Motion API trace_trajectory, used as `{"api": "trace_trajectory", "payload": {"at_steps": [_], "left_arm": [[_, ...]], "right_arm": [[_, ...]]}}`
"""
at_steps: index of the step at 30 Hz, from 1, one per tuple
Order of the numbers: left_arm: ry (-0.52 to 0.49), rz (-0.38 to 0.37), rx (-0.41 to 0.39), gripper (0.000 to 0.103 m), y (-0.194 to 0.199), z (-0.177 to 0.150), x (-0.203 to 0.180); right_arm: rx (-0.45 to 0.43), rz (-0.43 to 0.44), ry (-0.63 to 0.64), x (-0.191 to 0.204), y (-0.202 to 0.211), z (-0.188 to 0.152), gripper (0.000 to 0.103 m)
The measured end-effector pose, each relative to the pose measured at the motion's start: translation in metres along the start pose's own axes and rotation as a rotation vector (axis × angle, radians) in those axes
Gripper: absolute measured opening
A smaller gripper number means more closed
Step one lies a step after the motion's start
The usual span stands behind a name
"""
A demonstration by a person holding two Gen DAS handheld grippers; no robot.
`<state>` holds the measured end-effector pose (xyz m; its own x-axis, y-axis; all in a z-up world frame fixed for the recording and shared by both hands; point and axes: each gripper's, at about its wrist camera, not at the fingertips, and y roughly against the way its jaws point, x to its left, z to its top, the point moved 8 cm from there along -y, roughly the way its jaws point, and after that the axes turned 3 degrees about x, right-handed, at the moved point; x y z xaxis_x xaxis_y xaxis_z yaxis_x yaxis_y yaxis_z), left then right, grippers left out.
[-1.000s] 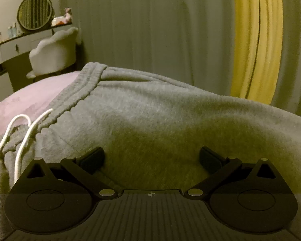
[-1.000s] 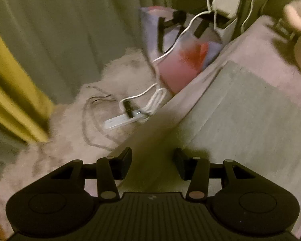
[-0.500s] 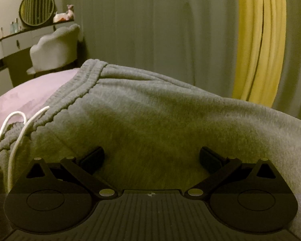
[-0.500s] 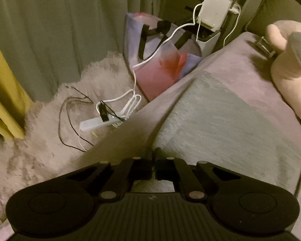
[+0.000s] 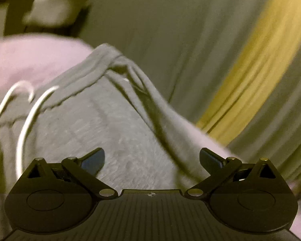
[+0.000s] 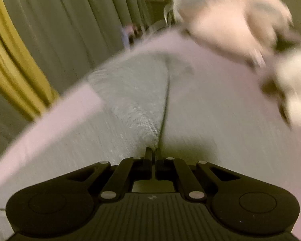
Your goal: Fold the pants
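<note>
Grey sweatpants (image 5: 110,132) lie on the pink bed sheet (image 5: 30,60), waistband (image 5: 86,74) and white drawstring (image 5: 24,120) to the left. My left gripper (image 5: 152,158) hovers just over the seat of the pants, tilted, its jaws wide open and nothing between them. In the blurred right wrist view a grey pant leg (image 6: 130,92) runs in a raised fold straight up to my right gripper (image 6: 153,152), which is shut on the end of that leg.
A pale plush toy (image 6: 240,14) lies on the bed (image 6: 220,100) at the far right. Grey curtains (image 6: 60,20) with a yellow strip (image 5: 250,70) hang beyond the bed edge. A pale chair (image 5: 56,8) stands at the back left.
The right gripper closed on the leg end, then swept fast along the bed with the cloth. The left gripper rolled and shifted a little over the pants, still open.
</note>
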<state>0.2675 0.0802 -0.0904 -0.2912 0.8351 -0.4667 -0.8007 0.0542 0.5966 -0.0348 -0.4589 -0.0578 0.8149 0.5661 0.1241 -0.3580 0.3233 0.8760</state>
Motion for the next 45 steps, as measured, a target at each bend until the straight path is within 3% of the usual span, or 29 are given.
{"api": "trace_trajectory", "payload": {"at_steps": [2,4,5,9,12,14,17,20,23,25,29,31,32,33,35,37,39,40,41,43,45], "left_arm": [[0.067,-0.008,0.046,0.103,0.004,0.007,0.011],[0.074,0.056,0.036,0.103,0.007,0.016,0.018],[0.062,0.083,0.034,0.103,0.008,0.02,0.017],[-0.012,0.062,0.018,0.103,0.007,0.044,-0.008],[-0.161,0.141,0.053,0.103,-0.024,0.06,-0.029],[-0.234,0.21,0.114,0.103,-0.052,0.064,-0.035],[-0.266,0.252,0.164,0.103,-0.081,0.065,-0.038],[-0.296,0.277,0.177,0.103,-0.094,0.064,-0.038],[-0.315,0.286,0.209,0.102,-0.108,0.059,-0.037],[-0.309,0.275,0.225,0.084,-0.115,0.055,-0.036],[-0.344,0.272,0.224,0.076,-0.128,0.06,-0.037],[-0.357,0.248,0.221,0.061,-0.129,0.06,-0.038],[-0.356,0.243,0.222,0.061,-0.125,0.06,-0.039],[-0.354,0.241,0.225,0.06,-0.126,0.06,-0.038],[-0.363,0.243,0.233,0.046,-0.127,0.06,-0.037],[-0.375,0.24,0.24,0.023,-0.124,0.061,-0.036],[-0.373,0.218,0.252,0.017,-0.118,0.063,-0.038],[-0.365,0.207,0.255,0.015,-0.114,0.066,-0.037],[-0.347,0.19,0.255,0.014,-0.108,0.07,-0.037],[-0.327,0.16,0.246,0.014,-0.094,0.08,-0.038],[-0.342,0.117,0.213,0.013,-0.069,0.092,-0.045]], "right_arm": [[0.061,-0.086,0.019,-0.036,-0.013,-0.034,0.0],[0.064,-0.181,0.072,-0.066,-0.023,-0.053,0.0],[0.045,-0.156,0.061,-0.075,-0.023,-0.054,0.0],[-0.038,-0.027,0.042,-0.077,-0.017,-0.034,0.002],[-0.09,0.015,0.093,-0.064,-0.018,-0.018,0.008],[-0.114,0.02,0.144,-0.053,-0.02,-0.01,0.029],[-0.176,0.014,0.227,-0.037,-0.022,0.003,0.054],[-0.211,-0.01,0.345,-0.019,-0.027,0.01,0.06],[-0.181,-0.001,0.407,0.0,-0.044,0.018,0.062],[-0.136,0.012,0.448,0.01,-0.053,0.017,0.064],[-0.139,0.015,0.492,0.025,-0.054,0.018,0.074],[-0.157,0.068,0.485,0.03,-0.046,0.017,0.077],[-0.168,0.093,0.488,0.032,-0.045,0.016,0.078],[-0.182,0.093,0.504,0.033,-0.046,0.013,0.078],[-0.166,0.004,0.572,0.035,-0.065,0.009,0.077],[-0.164,0.008,0.568,0.038,-0.079,0.01,0.075],[-0.165,0.028,0.477,0.034,-0.082,0.023,0.045],[-0.157,0.021,0.416,0.031,-0.083,0.033,0.017],[-0.142,0.031,0.362,0.028,-0.082,0.043,0.011],[-0.126,0.037,0.278,0.023,-0.079,0.062,0.01],[-0.168,0.043,0.221,0.02,-0.062,0.081,0.009]]}}
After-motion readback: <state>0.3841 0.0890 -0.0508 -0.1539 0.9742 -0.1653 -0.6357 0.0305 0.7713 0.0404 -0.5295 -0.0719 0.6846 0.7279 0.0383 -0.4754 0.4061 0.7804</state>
